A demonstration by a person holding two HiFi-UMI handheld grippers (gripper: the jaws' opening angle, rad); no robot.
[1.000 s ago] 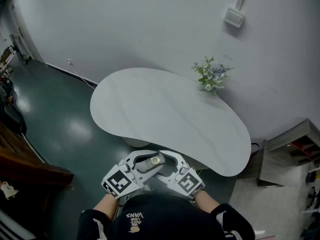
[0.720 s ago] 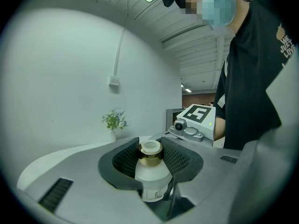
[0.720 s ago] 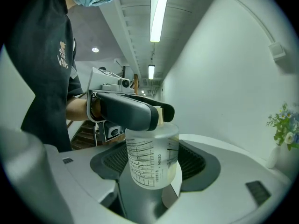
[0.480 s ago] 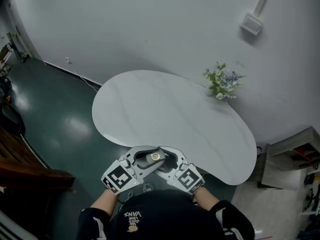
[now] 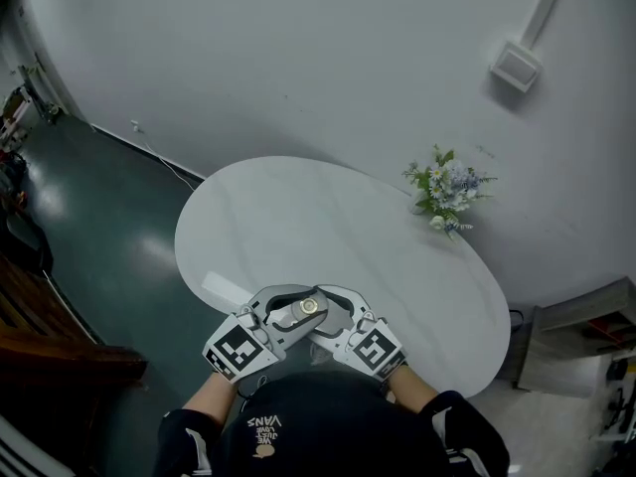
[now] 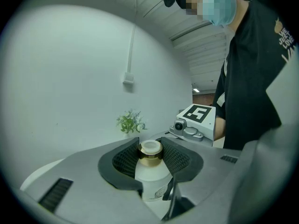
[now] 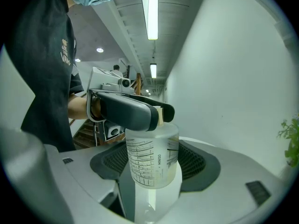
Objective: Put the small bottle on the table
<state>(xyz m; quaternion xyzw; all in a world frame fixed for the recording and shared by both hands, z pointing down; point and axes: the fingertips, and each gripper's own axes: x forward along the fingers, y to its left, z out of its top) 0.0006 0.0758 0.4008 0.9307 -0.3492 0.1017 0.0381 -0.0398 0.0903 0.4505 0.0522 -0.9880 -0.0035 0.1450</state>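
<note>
Left hand-held gripper [image 6: 150, 154]: you have it clamped on the gold neck of the bottle [image 6: 152, 174] | Right hand-held gripper [image 7: 154, 164]: you have it clamped on the bottle's clear body | Bottle: upright, held by both over the near edge of the tabletop [image 5: 328, 227] | Flowers [image 5: 447, 189]: far edge

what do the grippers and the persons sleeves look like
Both the left gripper and right gripper are light grey shells with dark mesh-textured pads on curved fingers, each bearing a white cube of black square markers. The person's sleeves are black.
</note>
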